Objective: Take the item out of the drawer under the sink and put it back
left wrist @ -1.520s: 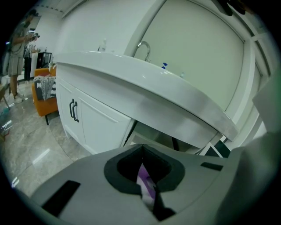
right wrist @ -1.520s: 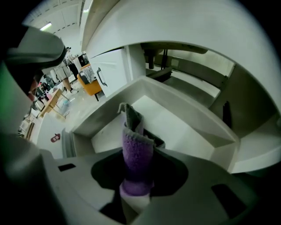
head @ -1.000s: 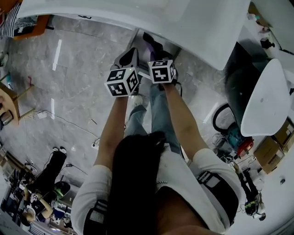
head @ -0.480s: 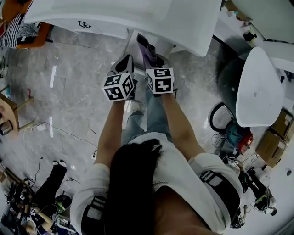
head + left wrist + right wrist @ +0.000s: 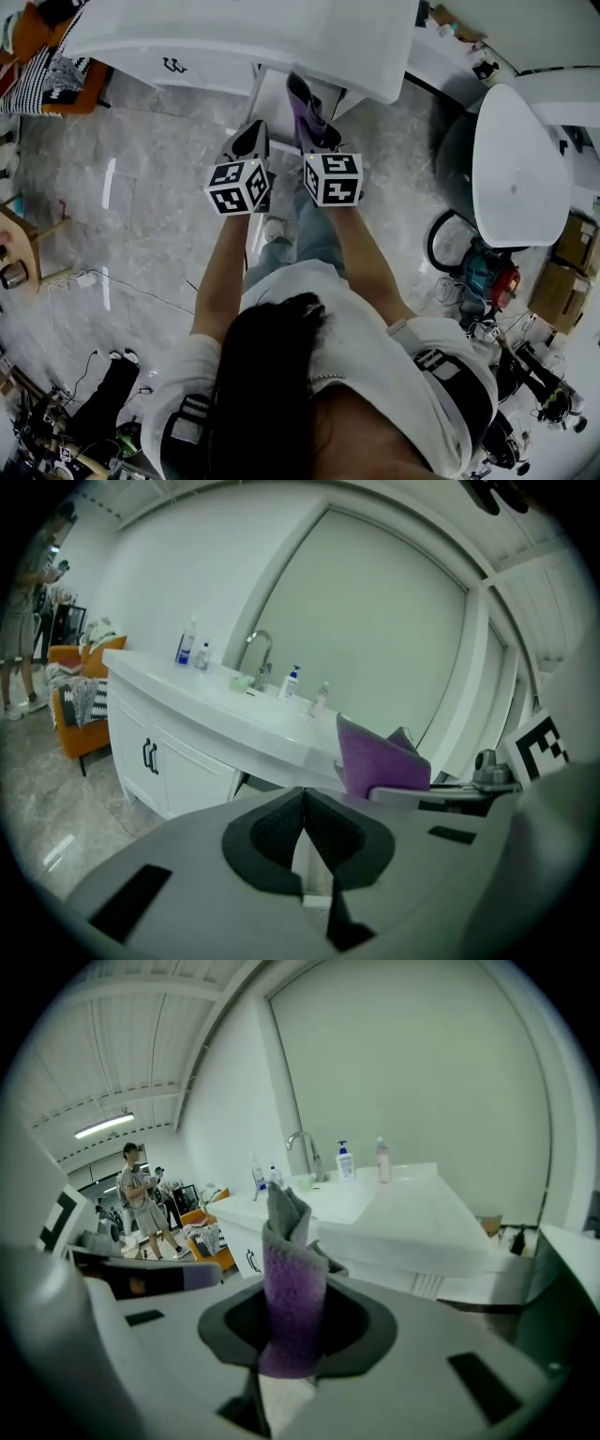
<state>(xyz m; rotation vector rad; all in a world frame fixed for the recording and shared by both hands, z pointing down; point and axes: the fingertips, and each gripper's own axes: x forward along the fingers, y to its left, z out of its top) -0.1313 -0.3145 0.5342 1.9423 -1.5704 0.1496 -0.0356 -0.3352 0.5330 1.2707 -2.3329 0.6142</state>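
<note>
Both grippers have risen toward the head camera over the past second, and the white vanity counter has slid toward 11 o'clock in the head view, the purple cloth travelling up with the right-hand tool. The right gripper is clamped on that cloth with its jaws drawn in to a narrow gap, both pads pressing a folded bunch that stands upright out of them, its top paler and grey. The cloth is up in the air in front of the vanity, at 12 o'clock from the person, clear of the floor and below the level of the counter top. The left gripper, just beside it at 9 o'clock, has its jaws closed pad to pad with nothing between them. A faucet and several bottles line the basin on the counter. A white table sits at 3 o'clock in the head view, and an orange seat stands past the vanity's far end at 9 o'clock in the left gripper view. A bystander stands in the background at 9 o'clock in the right gripper view.
</note>
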